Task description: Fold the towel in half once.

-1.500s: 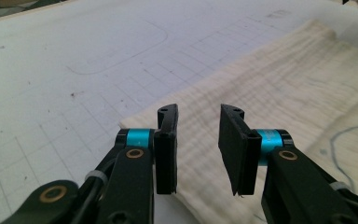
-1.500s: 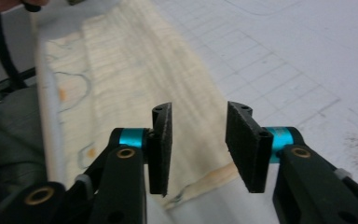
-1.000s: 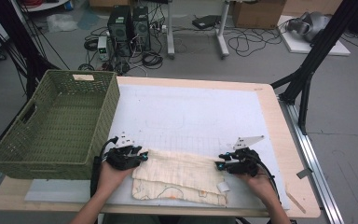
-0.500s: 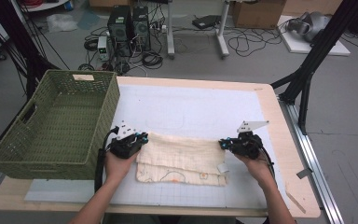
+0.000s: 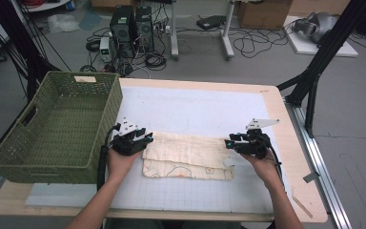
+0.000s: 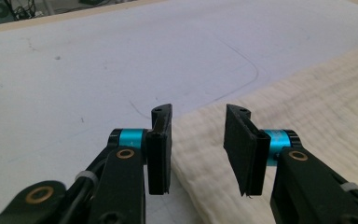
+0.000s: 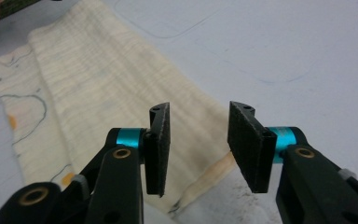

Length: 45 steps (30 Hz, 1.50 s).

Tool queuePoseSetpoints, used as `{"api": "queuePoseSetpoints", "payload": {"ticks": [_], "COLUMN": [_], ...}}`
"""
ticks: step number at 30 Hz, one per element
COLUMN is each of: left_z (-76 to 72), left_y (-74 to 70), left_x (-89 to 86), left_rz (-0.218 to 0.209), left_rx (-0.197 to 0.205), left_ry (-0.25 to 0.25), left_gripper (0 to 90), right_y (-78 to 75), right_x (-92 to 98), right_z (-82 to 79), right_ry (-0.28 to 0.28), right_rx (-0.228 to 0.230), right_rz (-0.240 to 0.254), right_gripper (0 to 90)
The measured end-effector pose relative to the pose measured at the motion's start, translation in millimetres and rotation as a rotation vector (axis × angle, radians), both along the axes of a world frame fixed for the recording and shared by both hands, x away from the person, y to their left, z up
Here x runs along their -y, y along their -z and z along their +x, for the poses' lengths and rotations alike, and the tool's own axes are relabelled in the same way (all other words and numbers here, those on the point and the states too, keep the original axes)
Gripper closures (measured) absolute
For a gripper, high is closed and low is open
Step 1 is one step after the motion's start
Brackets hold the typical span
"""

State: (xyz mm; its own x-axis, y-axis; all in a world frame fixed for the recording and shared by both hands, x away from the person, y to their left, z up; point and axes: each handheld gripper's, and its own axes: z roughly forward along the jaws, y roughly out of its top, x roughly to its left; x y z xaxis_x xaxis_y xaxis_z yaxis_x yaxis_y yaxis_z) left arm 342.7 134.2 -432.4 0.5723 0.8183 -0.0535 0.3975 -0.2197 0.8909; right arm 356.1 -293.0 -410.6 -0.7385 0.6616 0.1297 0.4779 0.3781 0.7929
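The folded cloth (image 5: pixel 188 156) lay flat on the table (image 5: pixel 286 191) beside the basket (image 5: pixel 57 126). Left gripper (image 5: pixel 146 138) and right gripper (image 5: pixel 229 143) stood at its ends, jaws just opened, gripping nothing.

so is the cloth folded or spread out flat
Folded. The cloth lies as a narrow strip with its upper layer doubled over, leaving a printed lower layer showing along the near edge. Both tongs stand open, clear of it.
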Motion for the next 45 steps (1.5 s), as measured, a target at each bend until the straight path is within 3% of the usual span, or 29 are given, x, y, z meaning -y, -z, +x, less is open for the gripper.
{"api": "queuePoseSetpoints", "payload": {"ticks": [2,4,6,11,22,25,27,32,37,39,45], "left_z": [-4.7,-11.3,-17.8,-32.8,-36.4,-33.2,-33.1,-34.2,-34.2,-35.3,-36.2], "left_y": [-0.3,-0.2,0.9,8.6,17.1,18.1,18.5,18.2,16.1,12.7,0.2], "left_x": [-0.3,-0.9,-1.4,-4.1,-2.7,1.0,2.4,4.6,1.9,0.6,-3.0], "left_rz": [-0.001,-0.011,-0.002,0.027,0.068,0.109,0.112,0.138,0.106,0.073,0.038], "left_rx": [-0.014,-0.004,0.004,-0.017,-0.076,-0.109,-0.112,-0.100,-0.094,-0.074,-0.038], "left_ry": [0.026,0.042,0.059,0.104,0.141,0.164,0.170,0.176,0.169,0.163,0.156], "left_gripper": [61.7,61.4,61.5,66.3,66.6,68.9,72.2,85.5,88.3,88.3,88.3], "right_y": [-1.4,-2.4,-3.0,1.8,25.0,31.3,32.6,33.5,32.1,30.3,19.1], "right_x": [-3.1,-6.1,-8.2,-10.0,-22.9,-25.7,-26.4,-25.8,-24.2,-22.8,-19.1], "right_z": [-5.8,-11.9,-19.4,-35.0,-45.0,-43.2,-43.4,-41.4,-40.7,-40.4,-39.6], "right_ry": [-0.020,-0.041,-0.051,-0.078,-0.128,-0.135,-0.146,-0.162,-0.168,-0.163,-0.145], "right_rx": [-0.007,-0.001,0.009,0.015,-0.017,-0.046,-0.030,-0.045,-0.051,-0.045,-0.021], "right_rz": [-0.007,-0.014,-0.013,-0.025,-0.084,-0.111,-0.119,-0.099,-0.081,-0.075,-0.048], "right_gripper": [56.2,55.9,55.7,56.3,60.5,64.0,69.9,81.5,87.8,87.9,88.0]}}
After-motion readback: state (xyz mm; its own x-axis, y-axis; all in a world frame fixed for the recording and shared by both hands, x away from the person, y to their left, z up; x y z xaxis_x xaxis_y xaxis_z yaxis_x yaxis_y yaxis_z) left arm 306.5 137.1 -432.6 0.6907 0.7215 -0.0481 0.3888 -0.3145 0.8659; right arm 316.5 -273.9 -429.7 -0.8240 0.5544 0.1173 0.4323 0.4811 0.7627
